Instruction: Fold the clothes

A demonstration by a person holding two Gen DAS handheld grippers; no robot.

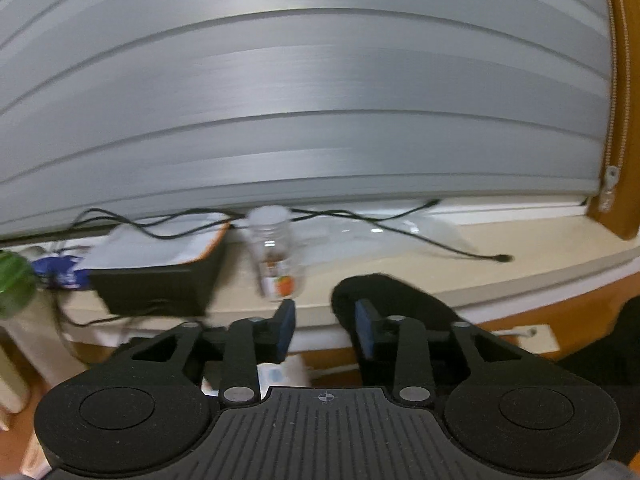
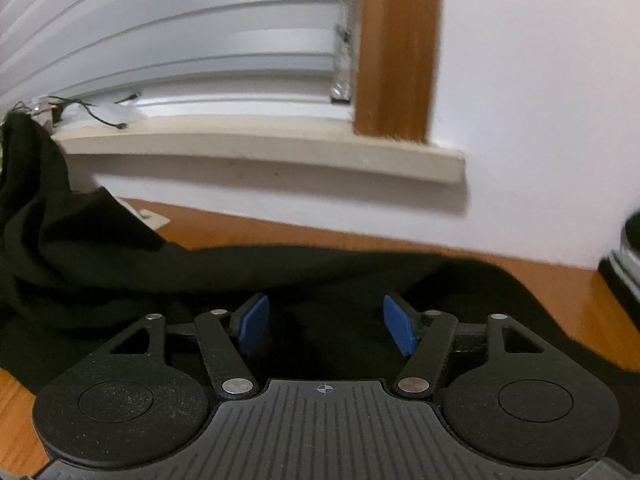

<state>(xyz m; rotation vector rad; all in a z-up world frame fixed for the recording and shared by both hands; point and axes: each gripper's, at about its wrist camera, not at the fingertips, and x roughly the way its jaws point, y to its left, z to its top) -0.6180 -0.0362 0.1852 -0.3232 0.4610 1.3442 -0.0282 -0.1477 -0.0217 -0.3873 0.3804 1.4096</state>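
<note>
A black garment [image 2: 120, 272] lies spread over the wooden table [image 2: 360, 236], bunched up higher at the left. My right gripper [image 2: 326, 326] hovers low over its middle, blue pads [image 2: 254, 324] wide apart, nothing pinched between them. In the left wrist view a rounded fold of the same black garment [image 1: 404, 296] rises just behind and around the right finger. My left gripper [image 1: 325, 322] stands open, with only the sill's edge showing through the gap between its pads [image 1: 286, 320].
A cream window sill [image 1: 540, 248] runs across under grey blinds. On it stand a clear plastic jar [image 1: 276, 256], a black box [image 1: 160, 280] and a loose black cable [image 1: 400, 228]. A green bottle [image 1: 14, 280] is far left. A dark object [image 2: 628, 256] sits at the table's right edge.
</note>
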